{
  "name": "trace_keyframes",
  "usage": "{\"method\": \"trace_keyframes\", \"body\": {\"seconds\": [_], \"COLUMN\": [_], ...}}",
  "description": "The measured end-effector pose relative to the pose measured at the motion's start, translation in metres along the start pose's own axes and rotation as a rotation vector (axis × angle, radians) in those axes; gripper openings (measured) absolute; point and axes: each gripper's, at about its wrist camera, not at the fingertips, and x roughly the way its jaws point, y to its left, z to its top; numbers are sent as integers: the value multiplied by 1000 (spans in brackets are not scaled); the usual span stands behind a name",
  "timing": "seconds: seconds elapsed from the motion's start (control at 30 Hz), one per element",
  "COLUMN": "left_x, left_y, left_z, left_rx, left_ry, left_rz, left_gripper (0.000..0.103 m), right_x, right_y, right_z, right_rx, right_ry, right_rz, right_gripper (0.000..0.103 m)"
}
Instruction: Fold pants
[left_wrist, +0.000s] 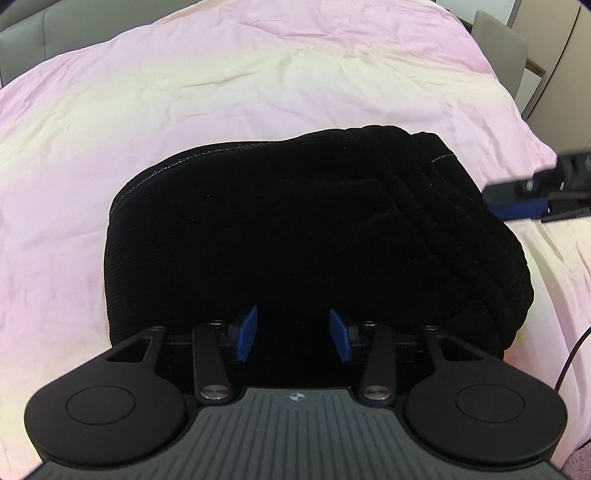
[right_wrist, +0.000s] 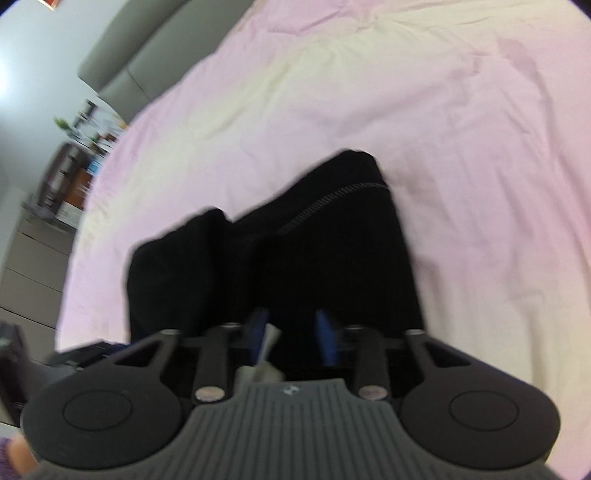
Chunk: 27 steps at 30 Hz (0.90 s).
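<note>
Black ribbed pants lie folded into a thick stack on the pink bedsheet. My left gripper hangs over the stack's near edge, its blue pads standing apart with only dark cloth showing behind the gap. At the stack's right end my right gripper comes in from the frame's edge. The right wrist view is blurred: the pants lie under my right gripper, whose blue pads are apart. A small pale tag-like scrap sits by its left pad.
The sheet spreads wide beyond and beside the pants. A grey padded headboard borders the bed, with a chair back and wardrobe at the far right. Cluttered shelves stand off the bed's left side. A thin cable hangs at right.
</note>
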Motion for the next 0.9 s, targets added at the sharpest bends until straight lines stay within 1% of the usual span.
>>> {"method": "trace_keyframes", "body": {"seconds": [0.03, 0.07, 0.1, 0.13, 0.17, 0.3, 0.37, 0.4, 0.43, 0.5, 0.53, 0.6, 0.67, 0.77, 0.9], "left_x": [0, -1, 0, 0, 2, 2, 6, 7, 8, 11, 12, 6, -1, -20, -56], "left_y": [0, 0, -1, -2, -4, -6, -7, -6, -5, -3, 0, 8, 14, 22, 40], "left_z": [0, 0, 0, -1, 0, -4, -2, -3, -3, -3, -2, -4, -5, -7, -3], "left_rx": [4, 5, 8, 11, 16, 31, 31, 32, 33, 32, 30, 21, 15, -5, -57], "left_ry": [5, 8, 11, 13, 14, 6, 3, 3, 4, 8, 9, 5, -15, -83, -192], "left_rz": [0, 2, 6, 11, 17, 22, 11, 6, 1, -3, -5, -14, -23, -36, -19], "left_gripper": [48, 48, 48, 48, 48, 48, 48, 48, 48, 48, 48, 48, 48, 49, 49], "right_x": [0, 2, 6, 10, 16, 49, 66, 72, 78, 86, 87, 84, 76, 55, 20], "right_y": [3, 6, 12, 15, 18, 20, 15, 13, 11, 13, 17, 33, 49, 81, 126], "right_z": [3, 5, 8, 8, 11, 17, 17, 18, 17, 17, 16, 15, 16, 19, 25], "right_rx": [18, 38, 55, 59, 63, 76, 90, 104, 116, 114, 89, 2, -66, -177, -339], "right_ry": [-5, -12, -15, -12, -2, 49, 81, 92, 98, 100, 88, 70, 53, 25, -30], "right_rz": [30, 56, 86, 106, 114, 90, 95, 106, 120, 139, 123, 87, 54, 26, 15], "right_gripper": [45, 52, 56, 63, 64, 63, 58, 57, 55, 41, 35, 31, 24, 19, 16]}}
